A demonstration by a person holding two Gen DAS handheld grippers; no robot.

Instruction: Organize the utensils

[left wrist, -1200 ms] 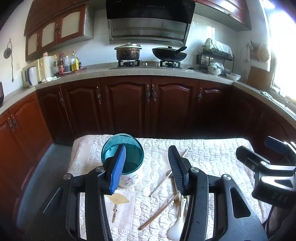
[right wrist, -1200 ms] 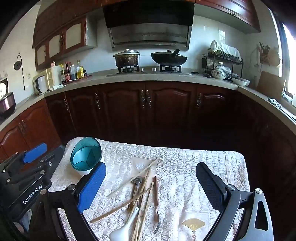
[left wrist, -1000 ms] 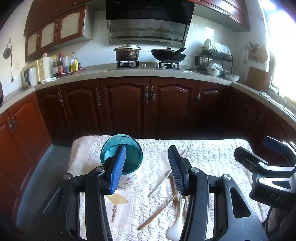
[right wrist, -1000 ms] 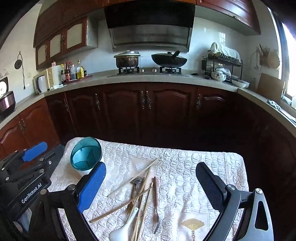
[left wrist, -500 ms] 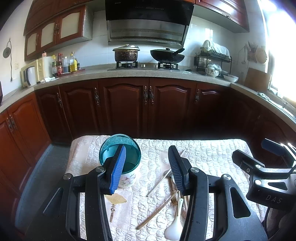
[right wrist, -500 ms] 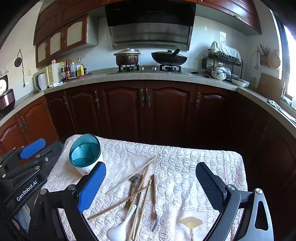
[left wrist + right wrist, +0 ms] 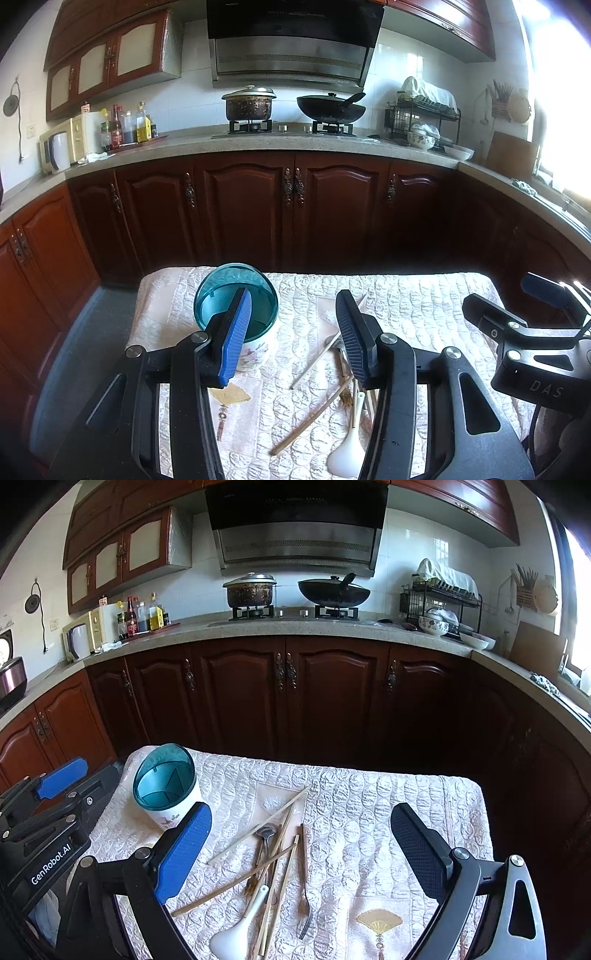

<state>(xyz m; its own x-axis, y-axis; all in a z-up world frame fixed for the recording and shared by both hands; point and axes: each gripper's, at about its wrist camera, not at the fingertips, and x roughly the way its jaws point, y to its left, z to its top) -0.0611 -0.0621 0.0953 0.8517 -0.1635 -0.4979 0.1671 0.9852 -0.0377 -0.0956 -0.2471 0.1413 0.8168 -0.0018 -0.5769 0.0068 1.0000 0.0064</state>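
Observation:
A white holder with a teal divided insert stands upright at the table's left. A loose pile of utensils lies mid-table: bamboo chopsticks, a metal spoon, a dark fork and a white ceramic spoon. My right gripper hovers open above the pile with nothing between its fingers. My left gripper is open too and empty. The holder sits just behind its blue finger, and the white spoon lies below its dark finger.
A cream quilted cloth covers the small table. Dark wooden cabinets and a stone counter with a pot and a wok stand beyond the far edge. The left gripper's body is at the table's left, the right gripper's body at its right.

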